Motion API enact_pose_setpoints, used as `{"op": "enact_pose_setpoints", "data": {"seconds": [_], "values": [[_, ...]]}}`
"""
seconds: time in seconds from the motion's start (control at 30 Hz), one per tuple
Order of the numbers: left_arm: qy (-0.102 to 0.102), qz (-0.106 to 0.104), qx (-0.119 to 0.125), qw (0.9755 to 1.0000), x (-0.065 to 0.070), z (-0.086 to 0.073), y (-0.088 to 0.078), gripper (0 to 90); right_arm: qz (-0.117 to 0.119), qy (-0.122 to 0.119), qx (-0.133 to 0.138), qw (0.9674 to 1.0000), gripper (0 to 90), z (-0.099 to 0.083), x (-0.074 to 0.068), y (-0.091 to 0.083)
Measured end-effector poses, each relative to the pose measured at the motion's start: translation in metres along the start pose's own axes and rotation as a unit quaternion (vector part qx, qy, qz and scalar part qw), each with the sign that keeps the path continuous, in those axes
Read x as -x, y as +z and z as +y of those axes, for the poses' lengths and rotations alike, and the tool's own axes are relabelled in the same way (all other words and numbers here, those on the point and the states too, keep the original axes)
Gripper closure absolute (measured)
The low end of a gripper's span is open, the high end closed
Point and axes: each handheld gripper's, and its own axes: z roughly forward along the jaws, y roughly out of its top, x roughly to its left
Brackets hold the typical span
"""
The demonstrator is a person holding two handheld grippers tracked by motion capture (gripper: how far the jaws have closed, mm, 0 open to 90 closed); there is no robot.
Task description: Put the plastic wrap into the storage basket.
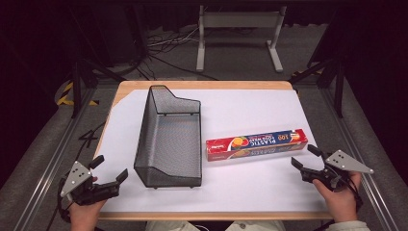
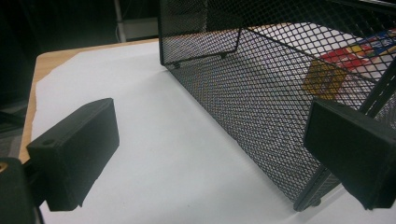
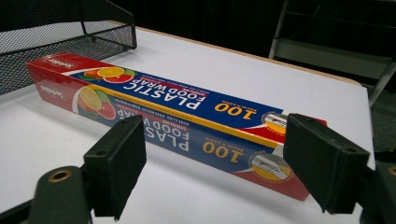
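- plastic food wrap box [image 1: 256,144] lay flat on the white sheet [image 1: 240,110] that covered the wooden bench [image 1: 202,85], right of centre, its long side running across the bench and its far end tipped slightly away.
- box was red and blue, with citrus pictures at its left end and "plastic food wrap" and "100" printed along it.
- black wire mesh basket [image 1: 169,139] stood just left of the box, close to its left end; whether the two touched could not be told.
- basket had a taller wall at the far end and a low front lip.
- right tool [image 1: 303,157] rested near the bench's near right corner, held in the person's right hand [image 1: 339,195], pointing toward the right end of the box.
- its jaws stood wide apart with nothing between them, just short of the box and not touching it.
- in the right gripper view the box [image 3: 177,116] ran across the frame beyond both jaws, with the basket [image 3: 60,32] at the upper left.
- left tool [image 1: 109,169] sat at the near left edge of the bench in the left hand [image 1: 84,211], aimed at the basket's near left corner.
- its jaws were also spread wide and empty, near the basket but clear of it.
- in the left gripper view the basket's mesh side [image 2: 261,93] ran along the right, with the box seen dimly through it.
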Motion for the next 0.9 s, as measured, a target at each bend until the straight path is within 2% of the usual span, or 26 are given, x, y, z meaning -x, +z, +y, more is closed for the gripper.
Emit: {"op": "enact_pose_setpoints", "data": {"seconds": [0.13, 0.27, 0.33, 0.43, 0.47, 0.57, 0.67, 0.77, 0.9], "values": [[-0.001, -0.003, 0.001, 1.0, 0.0, 0.0, 0.001, 4.4, 0.008, -0.006, 0.0, 1.0, 23.0, 0.001, -0.002, 0.002], [0.001, -0.005, 0.002, 1.0, 0.001, 0.0, 0.001, 4.4, 0.012, -0.027, -0.002, 0.9996, 23.0, 0.006, -0.005, 0.001], [0.0, -0.006, 0.002, 1.0, 0.001, 0.001, 0.001, 4.4, 0.015, -0.026, -0.003, 0.9995, 24.3, 0.008, -0.006, 0.002], [0.001, -0.008, 0.003, 1.0, 0.001, 0.001, 0.001, 4.4, 0.021, -0.02, -0.011, 0.9995, 32.1, 0.012, -0.005, 0.005], [0.001, -0.008, 0.003, 1.0, 0.001, 0.001, 0.001, 4.5, 0.021, -0.02, -0.011, 0.9995, 32.1, 0.012, -0.005, 0.005], [0.002, -0.009, 0.002, 1.0, 0.002, 0.001, 0.002, 4.5, 0.027, -0.023, -0.021, 0.9991, 44.6, 0.02, -0.005, 0.008], [0.005, -0.014, 0.0, 0.9999, 0.004, 0.001, 0.004, 4.5, 0.045, -0.028, -0.023, 0.9984, 51.9, 0.029, -0.006, 0.012], [0.006, -0.014, 0.0, 0.9999, 0.004, 0.002, 0.005, 4.5, 0.061, -0.019, -0.023, 0.9977, 53.8, 0.035, -0.007, 0.017], [0.004, -0.015, 0.0, 0.9999, 0.003, 0.002, 0.005, 4.5, 0.069, -0.015, -0.03, 0.9971, 65.0, 0.041, -0.005, 0.021]]}}
